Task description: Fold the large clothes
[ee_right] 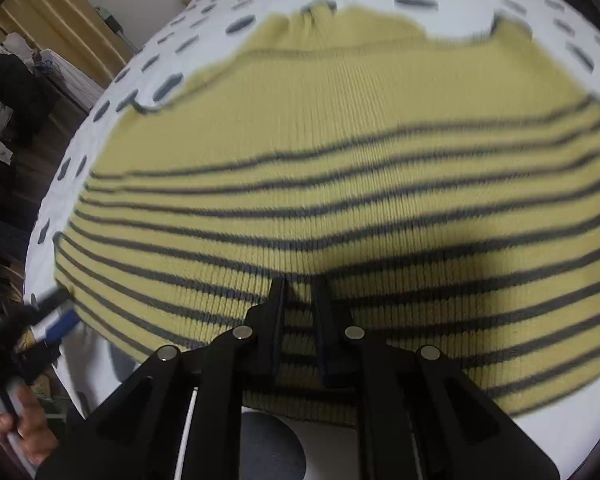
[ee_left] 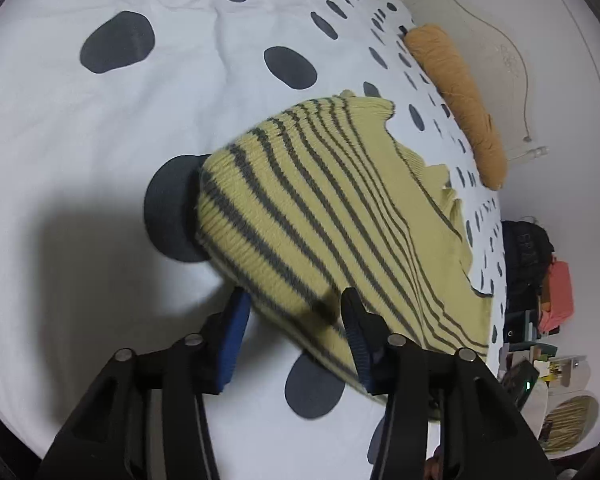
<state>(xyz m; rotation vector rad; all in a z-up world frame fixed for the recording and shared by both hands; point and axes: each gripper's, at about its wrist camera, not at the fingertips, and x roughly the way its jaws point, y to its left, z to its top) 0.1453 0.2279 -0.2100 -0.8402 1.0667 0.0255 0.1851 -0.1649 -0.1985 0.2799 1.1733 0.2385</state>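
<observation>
The left gripper (ee_left: 296, 312) stood apart, its pads clear of the sweater (ee_left: 340, 220) corner lying between them. The right gripper (ee_right: 300, 288) was nearly closed, pinching the hem just ahead (blurred). The sweater lay folded over on the bed (ee_left: 100, 140); judging by its width, more folds remained.

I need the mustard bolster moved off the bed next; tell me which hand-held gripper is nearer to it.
Probably left. The left hand-held gripper sits at the striped sweater's edge, with the mustard bolster across the bedspread. The right hand-held gripper is over the sweater's hem, the bolster far off.
</observation>
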